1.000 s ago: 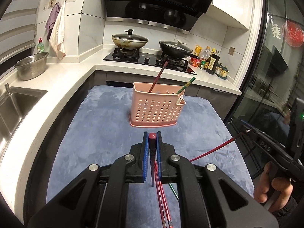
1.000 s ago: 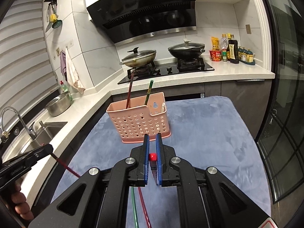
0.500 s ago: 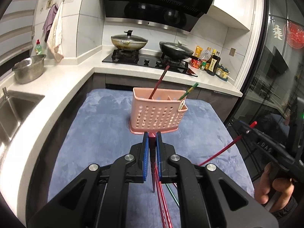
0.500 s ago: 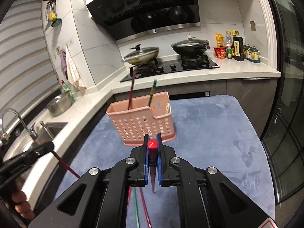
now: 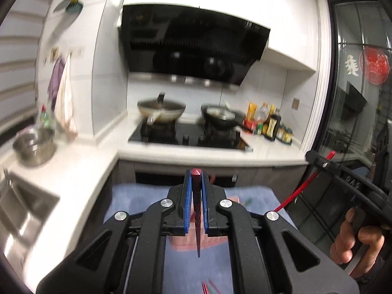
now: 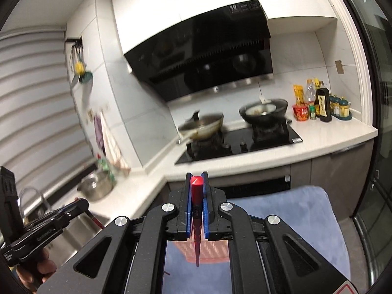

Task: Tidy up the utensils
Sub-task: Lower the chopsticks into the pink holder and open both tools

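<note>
Two hand-held grippers are in play, each clamped tight on one red chopstick. The left hand-held gripper [image 5: 195,178] pinches a dark red tapered chopstick [image 5: 197,218] between its blue pads, the blunt end poking up just above the tips and the pointed end hanging below. The right hand-held gripper [image 6: 196,181] holds a brighter red tapered chopstick [image 6: 197,220] the same way, its square top showing between the jaws. Compared with a second ago, both have risen: the views then looked down on the pink perforated plastic utensil basket [image 5: 196,241] standing in the open on the blue-grey cloth-covered bench [image 5: 137,198], whereas that basket is now mostly hidden behind each gripper's body, only a patch of it showing through the frame, as in the right wrist view [image 6: 208,250]. The stove, the two pans and the black range hood, earlier high in the pictures, now fill the middle, and the surroundings are blurred. In the left wrist view the right hand-held gripper appears at the right edge, a person's hand [image 5: 355,240] around its grip, its chopstick slanting down toward the bench. A few loose chopsticks [image 5: 208,287] lie on the cloth at the bottom edge, red and green.
</note>
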`<state>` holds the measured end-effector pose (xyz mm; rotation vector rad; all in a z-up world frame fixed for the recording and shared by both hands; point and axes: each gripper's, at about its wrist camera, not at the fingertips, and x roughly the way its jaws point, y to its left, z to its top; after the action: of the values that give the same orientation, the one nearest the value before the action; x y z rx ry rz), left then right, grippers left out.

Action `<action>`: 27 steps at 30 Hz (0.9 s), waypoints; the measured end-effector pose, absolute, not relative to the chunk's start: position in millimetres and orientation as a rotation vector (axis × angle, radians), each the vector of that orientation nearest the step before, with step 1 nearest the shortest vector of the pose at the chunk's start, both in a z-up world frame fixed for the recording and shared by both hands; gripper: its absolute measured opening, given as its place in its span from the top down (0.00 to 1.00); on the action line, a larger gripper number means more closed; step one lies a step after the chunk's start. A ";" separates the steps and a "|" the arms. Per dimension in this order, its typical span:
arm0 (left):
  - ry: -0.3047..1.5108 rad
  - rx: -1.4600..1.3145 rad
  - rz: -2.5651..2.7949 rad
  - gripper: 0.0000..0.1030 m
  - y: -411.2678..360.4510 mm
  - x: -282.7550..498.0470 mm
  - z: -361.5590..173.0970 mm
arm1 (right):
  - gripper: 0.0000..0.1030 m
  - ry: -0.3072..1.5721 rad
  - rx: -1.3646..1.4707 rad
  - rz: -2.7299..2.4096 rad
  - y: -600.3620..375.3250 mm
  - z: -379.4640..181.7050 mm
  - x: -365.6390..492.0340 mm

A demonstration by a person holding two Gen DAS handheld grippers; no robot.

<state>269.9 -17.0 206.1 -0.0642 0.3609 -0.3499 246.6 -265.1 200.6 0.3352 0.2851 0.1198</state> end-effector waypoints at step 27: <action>0.413 -0.052 -0.289 0.93 -31.9 376.9 152.5 | 0.93 0.456 0.311 0.081 -250.7 125.1 363.0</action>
<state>376.9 -31.9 152.5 -0.0523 0.4125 -0.2890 363.0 -250.7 125.1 0.3106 0.4555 0.0806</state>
